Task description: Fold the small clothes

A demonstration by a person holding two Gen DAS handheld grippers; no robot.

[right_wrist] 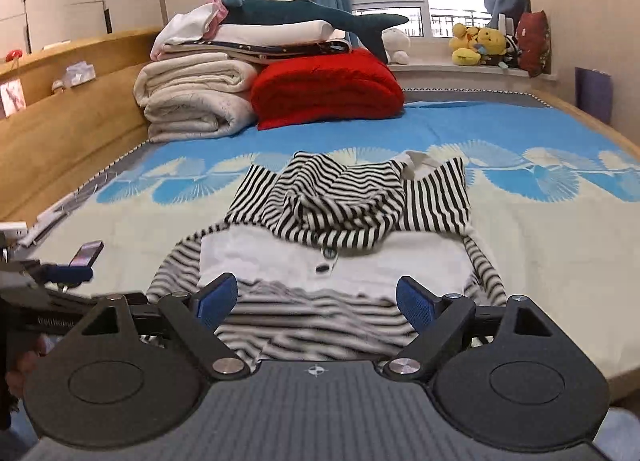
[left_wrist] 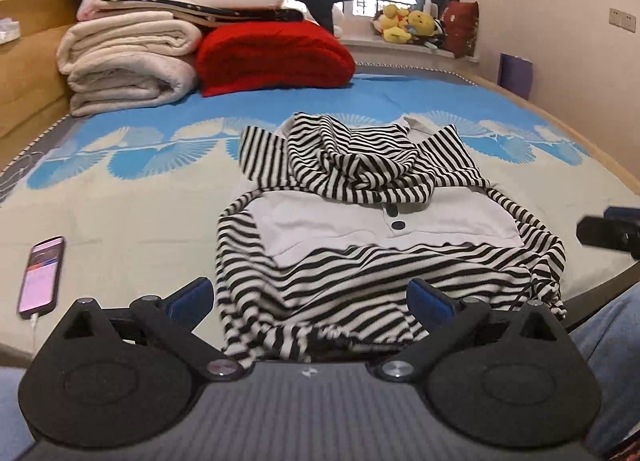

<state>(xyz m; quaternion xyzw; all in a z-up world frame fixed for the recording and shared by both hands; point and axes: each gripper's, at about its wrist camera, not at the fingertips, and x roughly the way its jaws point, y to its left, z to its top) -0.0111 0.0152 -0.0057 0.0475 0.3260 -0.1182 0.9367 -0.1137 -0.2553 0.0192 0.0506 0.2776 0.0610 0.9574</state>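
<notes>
- The striped hoodie [left_wrist: 384, 229] lies spread on the bed [left_wrist: 120, 221], hood bunched over the chest.
- Left gripper [left_wrist: 310, 301]: jaws spread wide, holding nothing, at the hem.
- Right gripper [right_wrist: 316, 303]: likewise released and empty.
- The fabric looks light, soft and limp; pinch at hem corners or side edges.
</notes>
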